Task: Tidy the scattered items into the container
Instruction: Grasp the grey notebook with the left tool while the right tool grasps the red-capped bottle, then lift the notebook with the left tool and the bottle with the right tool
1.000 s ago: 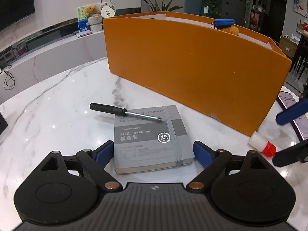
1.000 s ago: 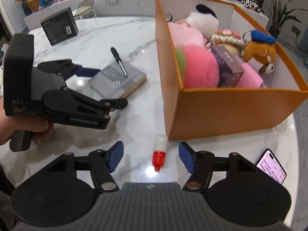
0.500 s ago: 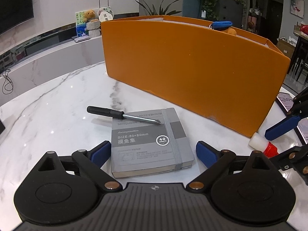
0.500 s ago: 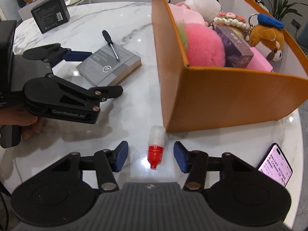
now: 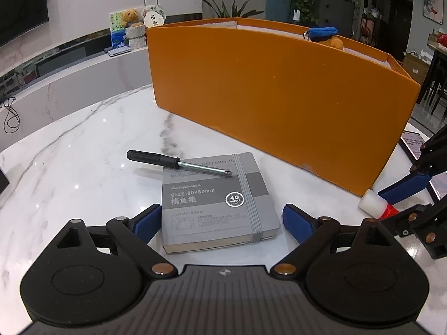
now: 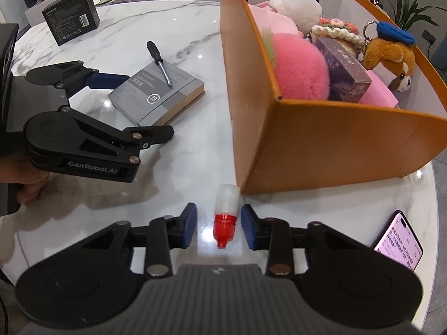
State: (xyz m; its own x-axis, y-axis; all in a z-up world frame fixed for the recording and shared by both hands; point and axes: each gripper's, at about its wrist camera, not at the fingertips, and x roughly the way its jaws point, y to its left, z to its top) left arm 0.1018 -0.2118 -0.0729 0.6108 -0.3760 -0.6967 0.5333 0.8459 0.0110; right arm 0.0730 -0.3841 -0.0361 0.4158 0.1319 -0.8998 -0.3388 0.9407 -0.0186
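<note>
Right wrist view shows our right gripper (image 6: 218, 227) tipped down over the marble table (image 6: 195, 44), its jaws closing around a small dropper bottle (image 6: 225, 216) with a red cap. The bottle lies on its side between the blue pads (image 6: 187, 223), cap toward us, white body pointing at the near corner of the orange box (image 6: 329, 139); slivers of table show on both sides, so the pads do not press it yet. We judge the step in hand to be the pickup of this bottle; next comes finishing the squeeze, then lifting it over the box wall and letting it go inside.

In the left wrist view our left gripper (image 5: 222, 222) hangs spread wide around the near end of a grey notebook (image 5: 215, 201), pads just beside its edges without touching. A black-handled screwdriver (image 5: 178, 163) rests across the far part of the cover, handle out on the marble, and would likely roll off if the notebook tilts.

The box already holds a pink plush ball (image 6: 299, 69), a brown dog toy (image 6: 391, 61) and a purple carton (image 6: 345, 69); free room looks scarce near this corner. The wall stands tall right beside the bottle, so the lift must go straight up first. A lit phone (image 6: 398, 244) lies near the table edge on the right.
</note>
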